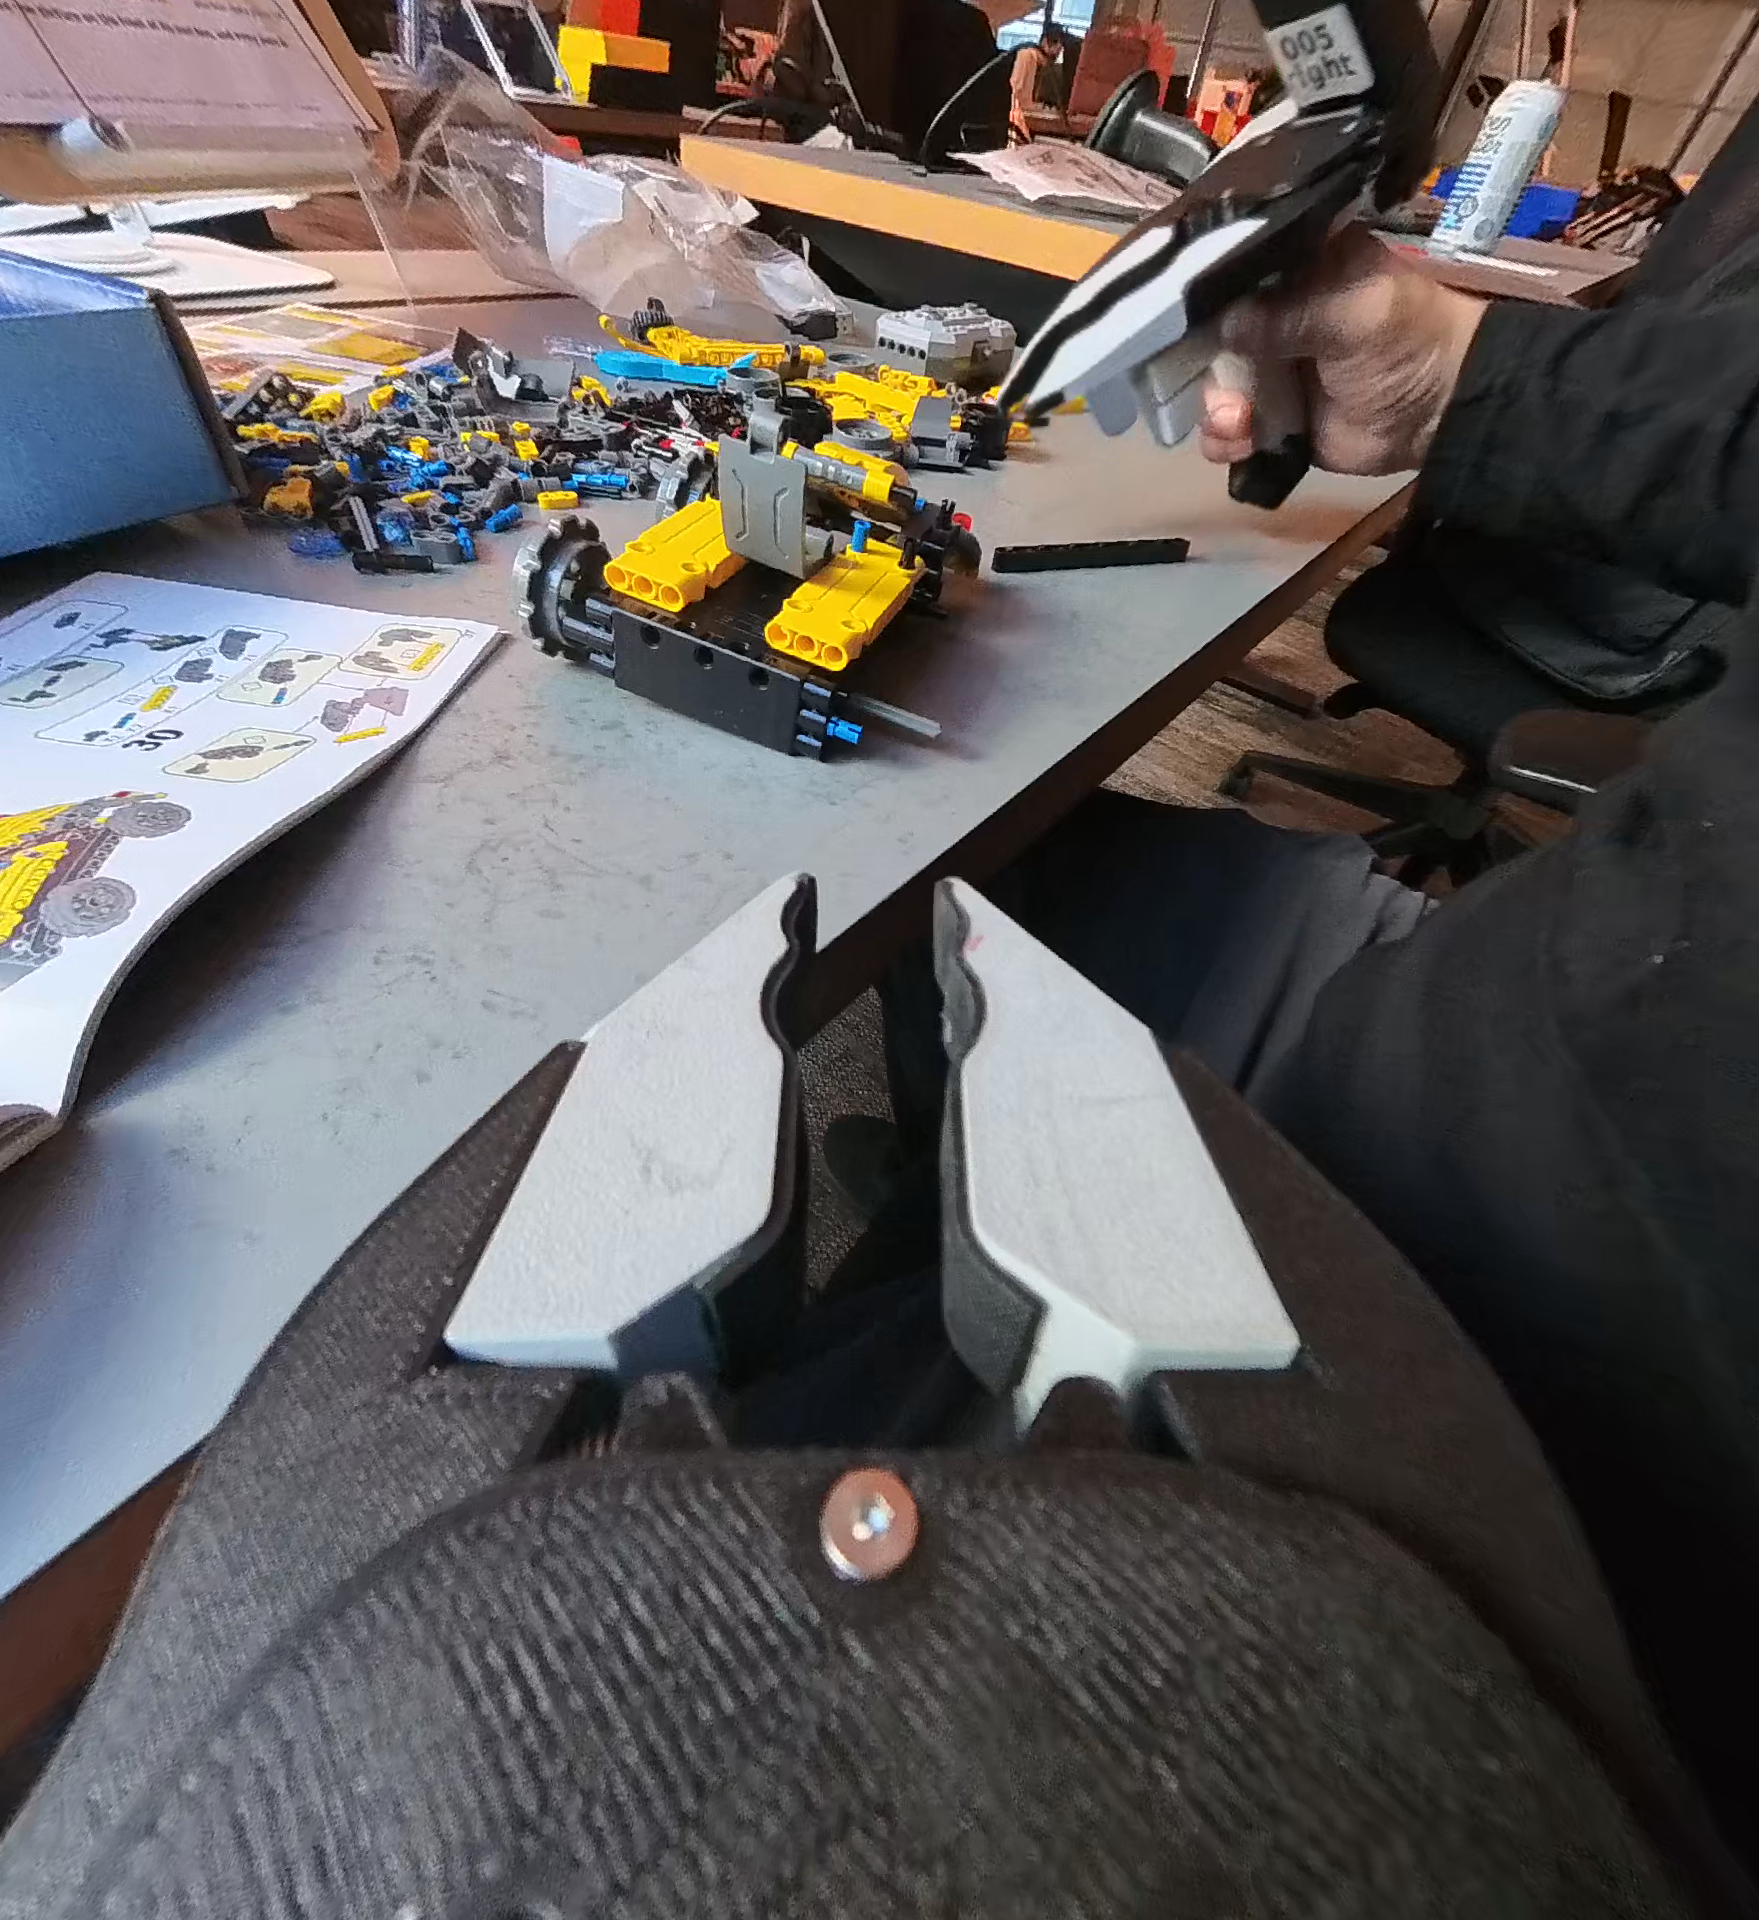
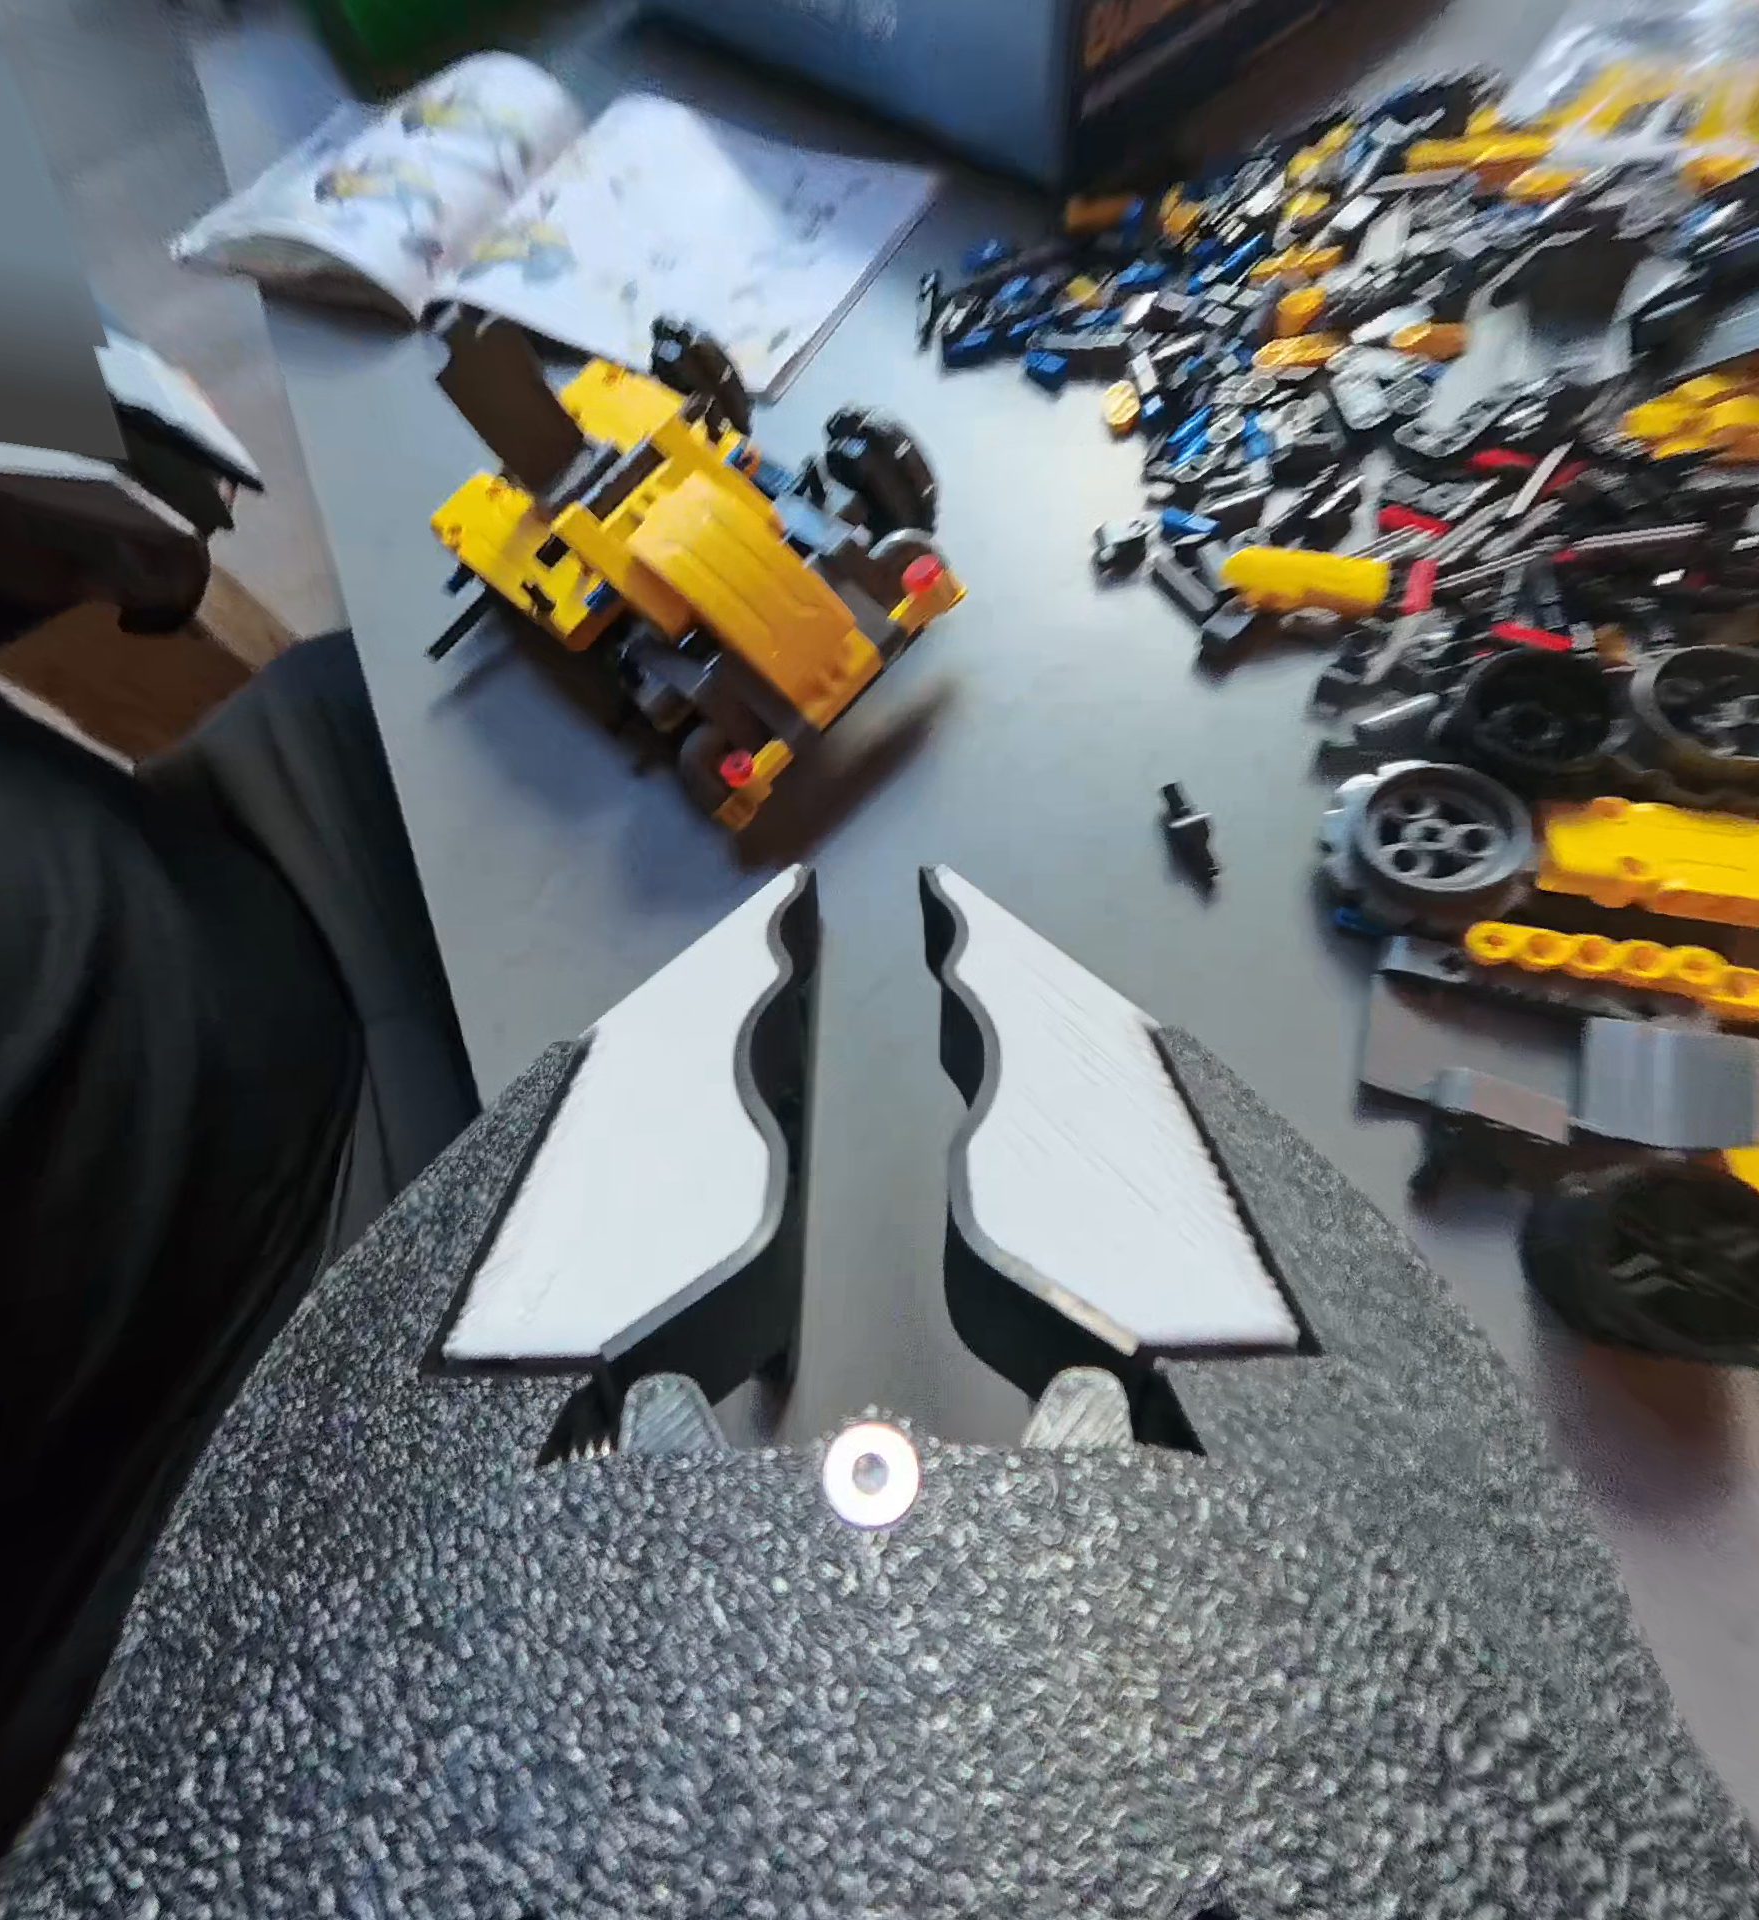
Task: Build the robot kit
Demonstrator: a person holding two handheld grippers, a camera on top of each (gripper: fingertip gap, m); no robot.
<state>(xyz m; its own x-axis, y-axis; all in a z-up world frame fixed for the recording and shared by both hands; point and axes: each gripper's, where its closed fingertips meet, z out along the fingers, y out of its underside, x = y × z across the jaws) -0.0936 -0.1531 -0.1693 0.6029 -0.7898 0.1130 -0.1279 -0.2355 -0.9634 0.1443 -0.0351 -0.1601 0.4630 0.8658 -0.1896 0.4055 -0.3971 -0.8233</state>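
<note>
- Two grippers are in view, and neither holds anything.
- Your left gripper (image 1: 870,894) has its jaws apart with only air between them. It hangs over the near edge of the grey table (image 1: 542,883), touching nothing.
- Nearest to it are the open instruction booklet (image 1: 179,707) on one side and the partly built yellow and black model vehicle (image 1: 740,613) farther ahead, well apart from the fingertips.
- Your right gripper (image 2: 867,878) also shows a clear gap between its jaws, with bare table seen through it. Its view is motion-blurred, so fine detail is doubtful.
- In the left wrist view, your hand (image 1: 1342,364) holds that gripper tilted down, with its tips at the far end of the pile of loose pieces (image 1: 439,457). Whether they touch a piece you cannot tell.
- A small black pin (image 2: 1189,821) lies alone just beside the right fingertips, and a grey-rimmed wheel (image 2: 1431,842) sits a little beyond it.
- A long black beam (image 1: 1090,554) lies by itself near the model's end.
- A blue box (image 1: 44,416) and clear plastic bags (image 1: 626,229) border the pile at the back.
</note>
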